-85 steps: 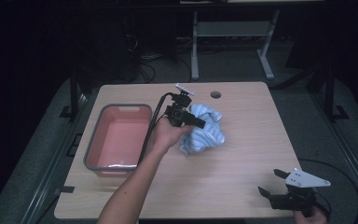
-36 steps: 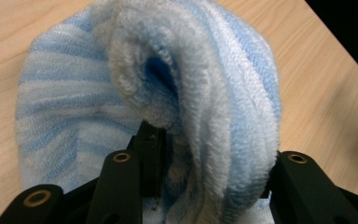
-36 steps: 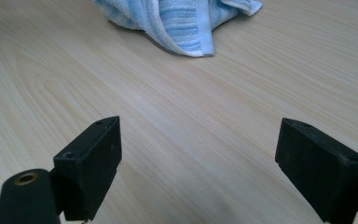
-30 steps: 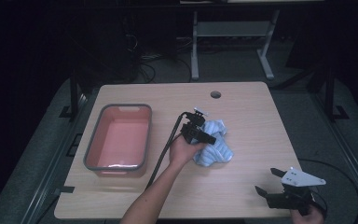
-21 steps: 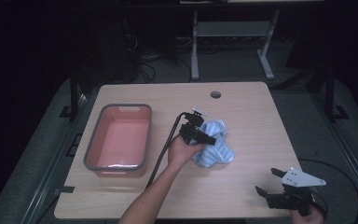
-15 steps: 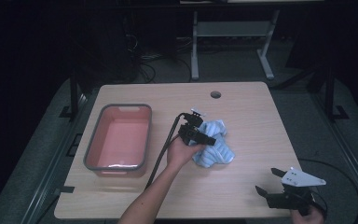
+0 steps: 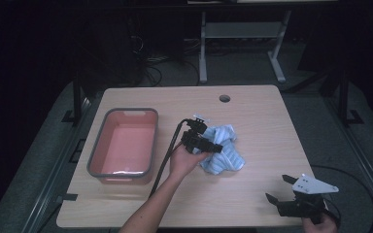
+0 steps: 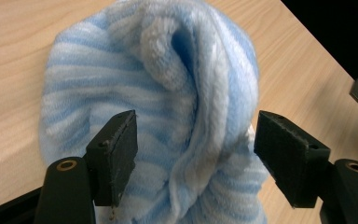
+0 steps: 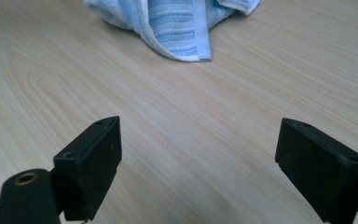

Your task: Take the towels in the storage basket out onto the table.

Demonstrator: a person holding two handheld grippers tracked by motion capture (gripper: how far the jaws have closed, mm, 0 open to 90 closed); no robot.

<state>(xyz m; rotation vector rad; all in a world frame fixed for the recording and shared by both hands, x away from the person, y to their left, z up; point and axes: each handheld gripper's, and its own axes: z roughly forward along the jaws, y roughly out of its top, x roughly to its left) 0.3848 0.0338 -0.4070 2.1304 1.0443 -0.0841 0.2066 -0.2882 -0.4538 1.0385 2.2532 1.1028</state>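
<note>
A crumpled blue-and-white striped towel (image 7: 226,151) lies in the middle of the wooden table (image 7: 272,121). My left gripper (image 7: 214,145) reaches into it from the left. In the left gripper view the towel (image 8: 168,88) bulges between the jaws of the left gripper (image 8: 193,149). They have just been opening and stand apart, with the right pad (image 8: 284,154) clear of the cloth. My right gripper (image 7: 278,188) rests near the table's front right corner, open, with bare wood between the jaws (image 9: 198,158). The towel (image 9: 177,23) lies farther off in its view.
A pink tub with a grey rim (image 7: 97,150) stands at the left of the table. A round cable hole (image 7: 225,98) sits near the far edge. The left gripper's cable (image 7: 167,155) trails along the forearm. Dark floor and a white stand lie beyond the table.
Since the earliest frame my left gripper and the towel have shifted right and nearer, away from the tub. Over the last second the hand has hardly moved. The right gripper has stayed put.
</note>
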